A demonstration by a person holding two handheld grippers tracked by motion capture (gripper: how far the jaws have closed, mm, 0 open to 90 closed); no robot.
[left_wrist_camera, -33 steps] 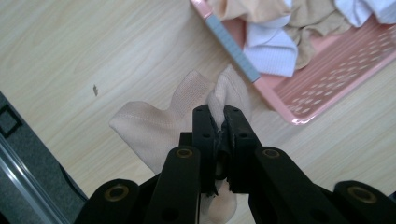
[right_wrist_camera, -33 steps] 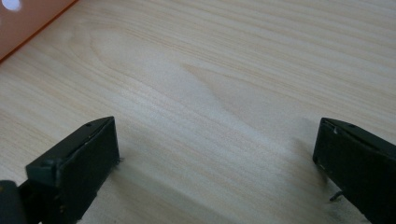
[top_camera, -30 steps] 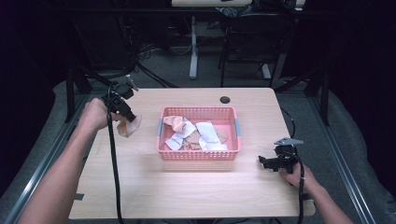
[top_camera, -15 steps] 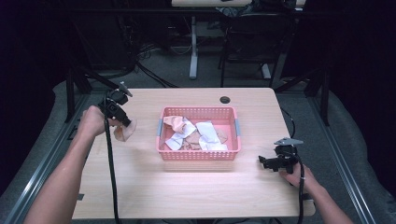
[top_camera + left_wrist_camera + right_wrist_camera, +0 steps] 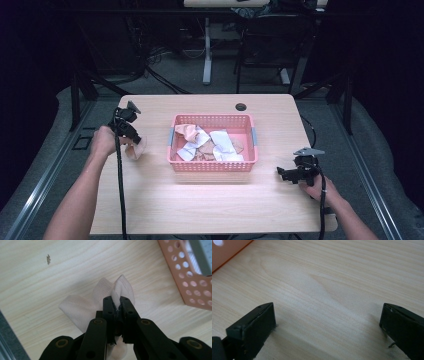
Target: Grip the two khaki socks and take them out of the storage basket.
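The left claw (image 5: 116, 305) is pinching a pale cloth (image 5: 82, 307) by a fold, so the rest is hanging and touching the table (image 5: 210, 200) left of the pink basket (image 5: 212, 167). It seems the cloth is being laid there, apart from the other cloths (image 5: 220, 145) in the basket. The right claw (image 5: 327, 322) is resting spread and empty on the table, probably waiting.

Basket (image 5: 212, 165) sits mid-frame on the table (image 5: 200, 210), w/ a heap of cloths (image 5: 210, 145) in it. Left of it, left gripper (image 5: 131, 139) is low over the tabletop w/ a cloth (image 5: 136, 150) pinched btwn its jaws, just beside the basket's left wall. Right gripper (image 5: 284, 175) lies lower right of the frame, near the table's right edge, jaws wide apart; a grommet hole (image 5: 241, 107) sits behind the basket, upper centre.
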